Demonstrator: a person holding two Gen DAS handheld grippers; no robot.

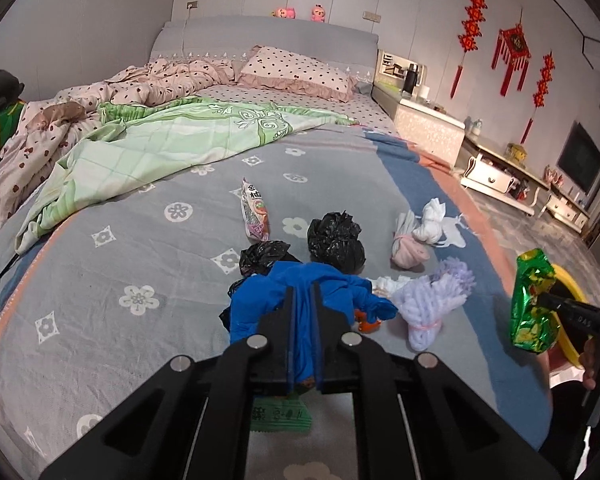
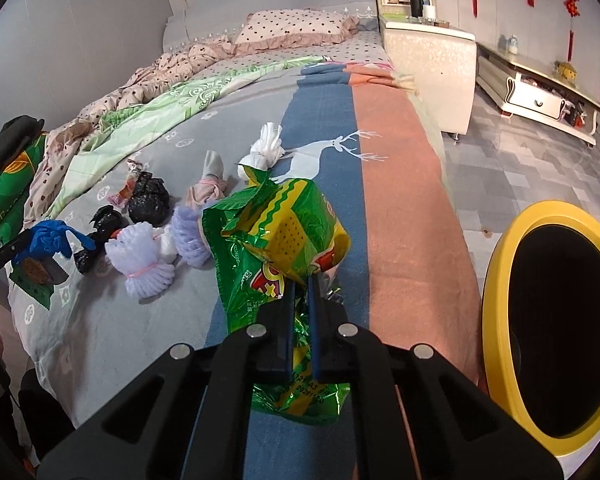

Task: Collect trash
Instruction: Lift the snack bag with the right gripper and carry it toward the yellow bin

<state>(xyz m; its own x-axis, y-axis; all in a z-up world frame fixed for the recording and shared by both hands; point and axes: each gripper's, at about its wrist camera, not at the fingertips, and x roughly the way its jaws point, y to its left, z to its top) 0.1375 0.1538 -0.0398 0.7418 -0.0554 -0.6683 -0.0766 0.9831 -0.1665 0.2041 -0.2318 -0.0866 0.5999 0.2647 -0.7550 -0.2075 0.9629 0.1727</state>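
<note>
The left tool [image 1: 303, 300] has its two fingers pressed together on a crumpled blue glove [image 1: 300, 288], which hangs above the foot of the bed [image 1: 120, 240]. Under the tool lies a small green packet [image 1: 280, 414] with printed characters too small to read.

The right tool [image 2: 302, 292] is clamped on a shiny green and yellow snack bag [image 2: 280, 236]. The bag carries red and yellow lettering that is creased and cannot be made out; a printed date line near its lower edge is partly legible but not sure. The bag is held above the blue stripe of the bedspread, near the yellow-rimmed bin [image 2: 500, 280] that stands on the floor at the bed's side.

More trash rests on the bedspread: two black plastic bundles [image 1: 334, 242], two lilac foam nets [image 1: 432, 300] tied with pink bands, a pinkish tied bundle [image 1: 408, 250], a white knotted bag [image 1: 432, 220] and a long snack wrapper [image 1: 254, 210] with Chinese characters at its top. The right tool's finger bears small letters, seemingly "DAS".
</note>
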